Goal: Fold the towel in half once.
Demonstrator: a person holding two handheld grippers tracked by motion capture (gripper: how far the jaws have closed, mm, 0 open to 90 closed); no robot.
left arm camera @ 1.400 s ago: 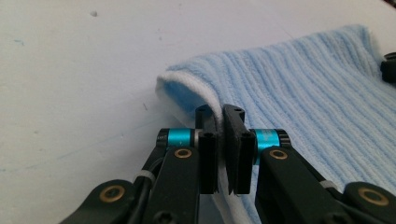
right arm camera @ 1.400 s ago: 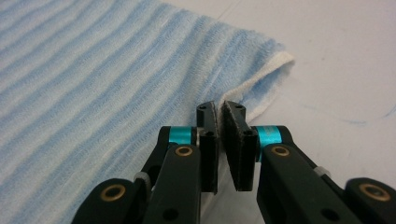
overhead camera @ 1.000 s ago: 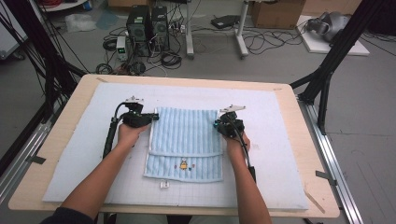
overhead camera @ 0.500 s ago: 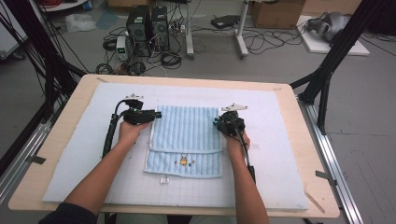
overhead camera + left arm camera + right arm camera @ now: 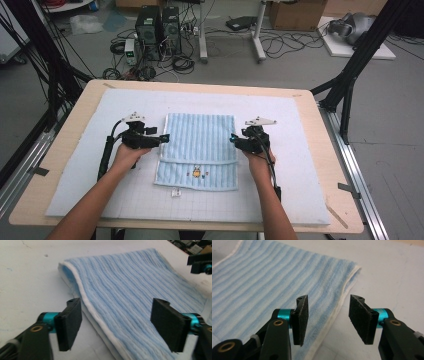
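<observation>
High view: light-blue striped terry towel with white hem (image 5: 200,142) lies folded on the white padded mat (image 5: 300,150) that covers the wooden surface (image 5: 75,100). The top layer stops short of the near edge, so a strip of the bottom layer with a small embroidered motif (image 5: 196,173) is left showing. A small white tag (image 5: 175,193) sits on the mat just beside the near hem. Left hand-held gripper (image 5: 162,138) is at the towel's left edge, right hand-held gripper (image 5: 233,139) at its right edge, both about level with the fold's near hem. The person's forearms come in from the bottom.

Left gripper view: left hand-held gripper (image 5: 116,325) has jaws wide apart, nothing between the pads. Towel's folded white-hemmed edge runs between them; contact with the cloth can't be told. The other hand-held gripper is visible top right, across the towel.

Right gripper view: right hand-held gripper (image 5: 328,320) has jaws apart, gripping nothing. Towel's white-hemmed side edge (image 5: 342,295) runs under the gap, left pad over the cloth, right pad over bare mat.
</observation>
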